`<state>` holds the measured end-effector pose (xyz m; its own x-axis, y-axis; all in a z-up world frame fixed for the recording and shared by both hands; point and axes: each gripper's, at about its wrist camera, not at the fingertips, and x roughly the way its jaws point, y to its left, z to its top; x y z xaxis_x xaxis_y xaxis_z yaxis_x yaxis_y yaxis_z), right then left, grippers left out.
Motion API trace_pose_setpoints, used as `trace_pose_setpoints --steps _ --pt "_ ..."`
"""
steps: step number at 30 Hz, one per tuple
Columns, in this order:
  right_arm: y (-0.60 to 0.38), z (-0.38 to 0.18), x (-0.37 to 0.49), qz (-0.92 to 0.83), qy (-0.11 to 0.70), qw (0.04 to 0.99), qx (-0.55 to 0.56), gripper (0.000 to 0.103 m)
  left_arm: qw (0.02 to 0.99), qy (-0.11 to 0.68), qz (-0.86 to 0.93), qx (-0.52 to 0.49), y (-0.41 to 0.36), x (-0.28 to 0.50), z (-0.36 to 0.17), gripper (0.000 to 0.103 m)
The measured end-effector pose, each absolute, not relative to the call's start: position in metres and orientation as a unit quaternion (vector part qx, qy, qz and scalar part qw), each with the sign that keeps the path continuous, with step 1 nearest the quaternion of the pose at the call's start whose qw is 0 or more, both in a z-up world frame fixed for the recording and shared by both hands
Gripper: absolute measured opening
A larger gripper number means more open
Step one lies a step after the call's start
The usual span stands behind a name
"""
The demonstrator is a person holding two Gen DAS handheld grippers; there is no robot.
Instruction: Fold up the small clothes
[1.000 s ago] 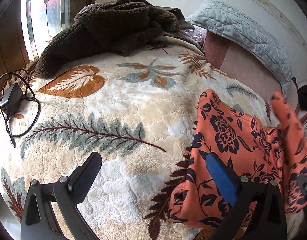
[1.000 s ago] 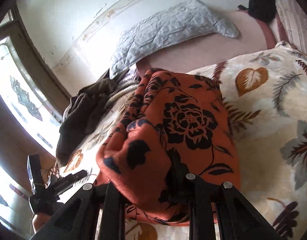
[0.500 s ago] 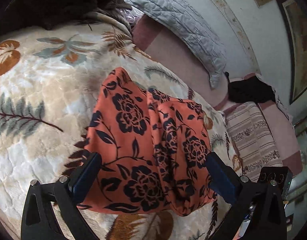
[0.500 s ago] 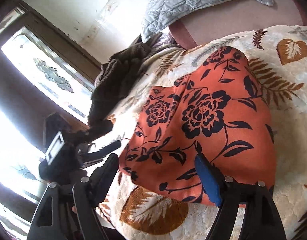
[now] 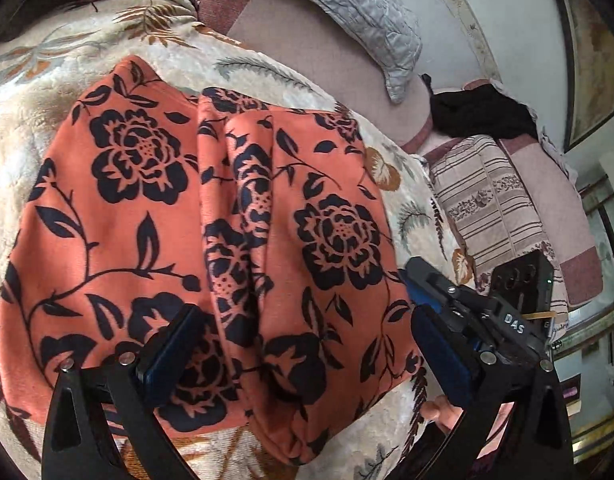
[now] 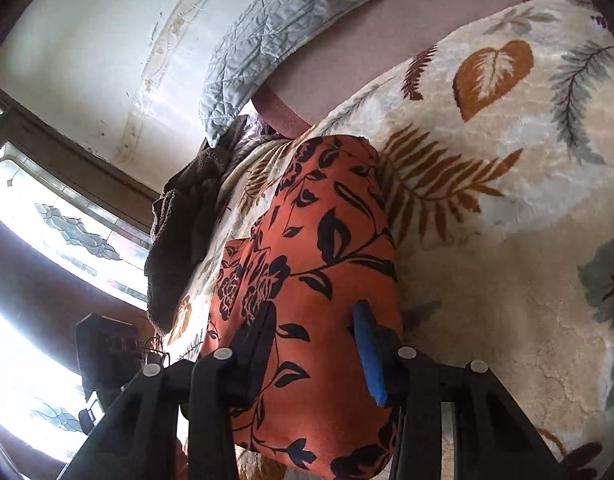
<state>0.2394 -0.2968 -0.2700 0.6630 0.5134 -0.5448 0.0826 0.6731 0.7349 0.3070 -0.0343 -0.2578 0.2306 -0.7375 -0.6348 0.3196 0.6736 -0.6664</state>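
The orange flowered garment [image 5: 211, 232] lay folded on the leaf-patterned blanket [image 5: 47, 112], with a raised fold running down its middle, and it sat well short of the grey quilted pillow [image 5: 347, 12] leaning against the wall beyond the blanket. The left gripper [image 5: 303, 348] hung over the near edge of the garment, its jaws spread wide with nothing clenched, the cloth simply lying below them. The right gripper [image 6: 315, 344] came in at the garment's right-hand edge, and from the left wrist view it showed as a black frame with blue pads [image 5: 459, 308] just beside that edge. Its jaws were closing, the orange cloth lying in the gap, though the pads did not yet press on it. A dark brown fleece [image 6: 187, 224] sat heaped on the blanket beyond the garment, near the window [image 6: 67, 232]. A striped cushion [image 5: 487, 208] lay off the blanket's far side.
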Motion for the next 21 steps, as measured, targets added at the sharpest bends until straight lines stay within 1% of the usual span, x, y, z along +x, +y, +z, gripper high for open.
trace_pose_setpoints --steps 1,2,3,4,5,7,9,11,13,15,16,17,18,19,20,21 --pt "-0.297 -0.272 0.242 0.135 0.390 0.825 0.386 0.043 0.755 0.510 -0.359 -0.205 -0.038 0.305 -0.257 0.095" --pt "-0.298 -0.272 0.244 0.142 0.390 0.822 0.390 0.043 0.754 0.508 -0.364 -0.202 -0.042 0.304 -0.256 0.079" --pt "-0.299 -0.273 0.246 0.150 0.392 0.817 0.396 0.043 0.757 0.507 -0.364 -0.193 -0.045 0.303 -0.256 0.071" --pt "-0.300 -0.277 0.249 0.156 0.396 0.809 0.404 0.043 0.762 0.508 -0.358 -0.181 -0.047 0.304 -0.257 0.060" --pt "-0.303 -0.282 0.250 0.159 0.398 0.800 0.419 0.043 0.765 0.511 -0.351 -0.174 -0.051 0.305 -0.259 0.054" --pt "-0.310 -0.294 0.251 0.169 0.397 0.776 0.461 0.043 0.767 0.514 -0.339 -0.181 -0.049 0.308 -0.263 0.046" --pt "-0.314 -0.298 0.252 0.176 0.394 0.762 0.483 0.043 0.766 0.517 -0.330 -0.195 -0.044 0.312 -0.265 0.046" --pt "-0.314 -0.298 0.254 0.180 0.396 0.756 0.489 0.043 0.765 0.527 -0.310 -0.201 -0.042 0.316 -0.270 0.054" --pt "-0.314 -0.297 0.256 0.186 0.397 0.754 0.489 0.043 0.762 0.530 -0.309 -0.206 -0.040 0.317 -0.274 0.055" --pt "-0.315 -0.292 0.260 0.190 0.397 0.755 0.486 0.043 0.768 0.522 -0.310 -0.206 -0.039 0.316 -0.275 0.053" --pt "-0.317 -0.287 0.262 0.189 0.394 0.758 0.483 0.043 0.771 0.518 -0.308 -0.206 -0.040 0.316 -0.275 0.042" --pt "-0.318 -0.279 0.265 0.187 0.386 0.769 0.473 0.045 0.774 0.516 -0.303 -0.204 -0.039 0.316 -0.275 0.029" --pt "-0.320 -0.269 0.268 0.179 0.376 0.785 0.458 0.059 0.777 0.514 -0.301 -0.206 -0.039 0.317 -0.274 0.027" --pt "-0.323 -0.260 0.271 0.164 0.364 0.804 0.441 0.069 0.777 0.510 -0.301 -0.211 -0.037 0.317 -0.274 0.025" --pt "-0.324 -0.251 0.276 0.148 0.352 0.822 0.422 0.086 0.779 0.507 -0.302 -0.213 -0.037 0.318 -0.273 0.023" --pt "-0.324 -0.245 0.283 0.134 0.345 0.838 0.401 0.088 0.782 0.504 -0.302 -0.210 -0.037 0.317 -0.272 0.022"
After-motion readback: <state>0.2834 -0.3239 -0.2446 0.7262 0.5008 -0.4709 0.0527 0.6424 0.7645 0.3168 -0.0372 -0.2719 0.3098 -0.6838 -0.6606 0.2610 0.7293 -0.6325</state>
